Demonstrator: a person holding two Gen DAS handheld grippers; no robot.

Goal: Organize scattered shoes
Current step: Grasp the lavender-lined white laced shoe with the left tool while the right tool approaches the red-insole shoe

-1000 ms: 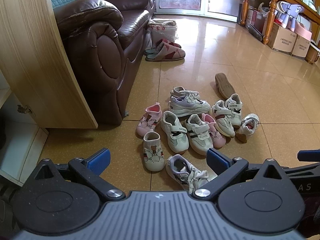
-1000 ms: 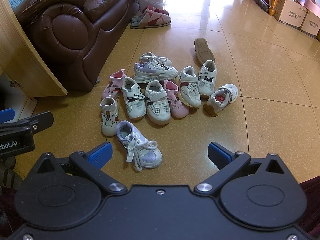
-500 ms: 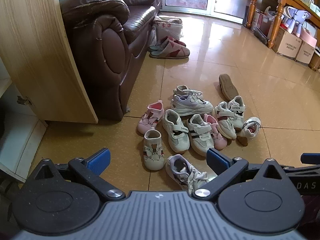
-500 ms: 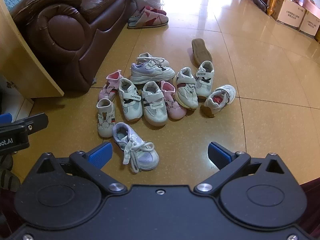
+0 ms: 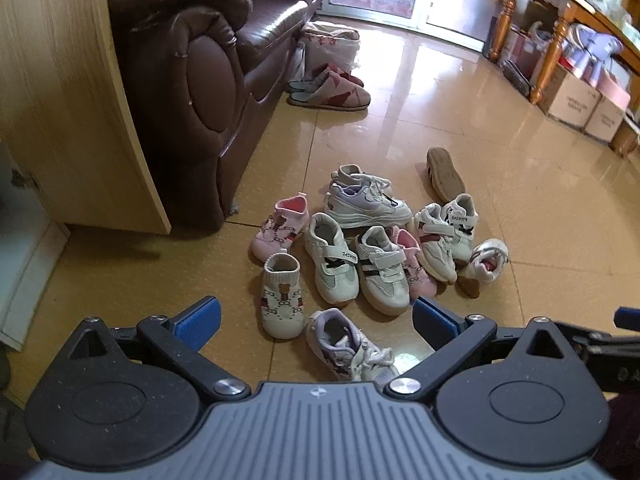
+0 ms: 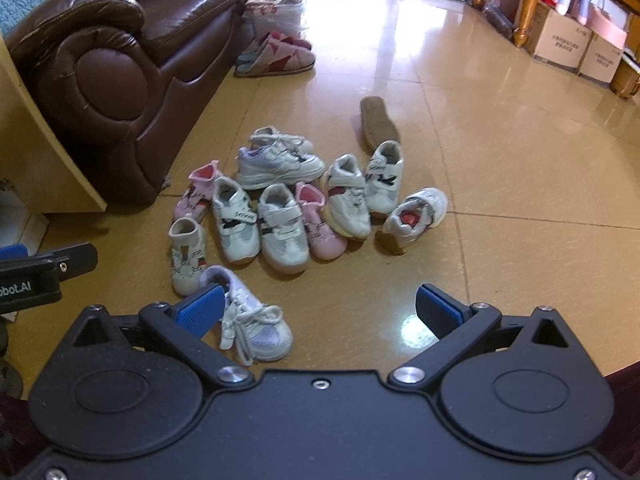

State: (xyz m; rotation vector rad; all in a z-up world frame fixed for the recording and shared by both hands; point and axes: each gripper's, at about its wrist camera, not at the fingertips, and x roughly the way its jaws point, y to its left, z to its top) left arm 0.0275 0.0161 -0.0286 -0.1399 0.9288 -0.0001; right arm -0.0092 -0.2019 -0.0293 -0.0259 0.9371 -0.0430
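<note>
Shoes heaped on the tiles, both grippers held above them

Grippers first, nearest of all: the left gripper (image 5: 316, 318) has its blue-padded fingers (image 5: 198, 317) spread wide with nothing between them, and the right gripper (image 6: 318, 312) is spread just as wide and also holds nothing. Both hang clear of the floor (image 6: 520, 168), short of the pile.

Landmark for everything else is the lace-up lilac sneaker (image 6: 256, 326), the shoe closest to the grippers, its laces loose. Just beyond it to the left stands a white knit bootie (image 6: 186, 256) with a dark pattern. Directly behind it lie two white strap sneakers (image 6: 236, 220) side by side, toes pointing back at the grippers, with a pink shoe (image 6: 320, 224) touching the right-hand one. Left of those, further than the bootie, is a second pink knit shoe (image 6: 196, 192). Behind and to the right of the landmark, two more white strap shoes (image 6: 352, 200) press together, and a small white shoe with a red lining (image 6: 412, 216) lies tipped on its side just apart from them. Further back sits a white and lilac sneaker (image 6: 276, 164) set crosswise, another pale shoe behind it. Beyond the pile a brown shoe (image 6: 378, 122) lies sole up, on its own.

Far left of the landmark is a brown leather sofa (image 6: 116, 68); at its far end a pair of slippers (image 6: 276, 58) rests beside a white bag (image 6: 276, 10). Cardboard boxes (image 6: 560, 38) line the far right.
</note>
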